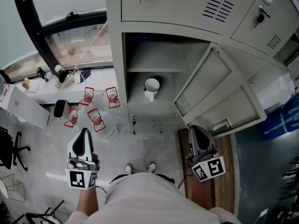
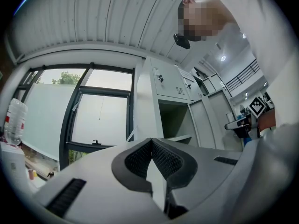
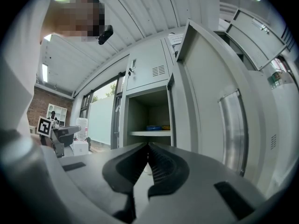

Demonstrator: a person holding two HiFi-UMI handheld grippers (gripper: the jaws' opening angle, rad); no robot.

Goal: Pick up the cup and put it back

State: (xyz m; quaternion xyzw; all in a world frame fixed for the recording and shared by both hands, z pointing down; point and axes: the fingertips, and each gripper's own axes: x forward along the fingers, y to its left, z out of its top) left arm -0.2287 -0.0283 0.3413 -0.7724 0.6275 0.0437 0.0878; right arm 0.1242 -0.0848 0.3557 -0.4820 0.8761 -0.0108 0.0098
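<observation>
A white mug [image 1: 151, 88] stands near the front edge of the open locker's [image 1: 118, 55] lower shelf, with left gripper [image 1: 84, 131] and right gripper [image 1: 196, 128] both closed, empty and well back; the pick-up looks either pending or finished.

I see the cup [image 1: 151, 86] on the open locker's [image 1: 117, 55] compartment floor, near its front edge, under the shelf [image 1: 156, 70]; the door [image 1: 219, 94] stands right of it, stools [image 1: 96, 107] left.
</observation>
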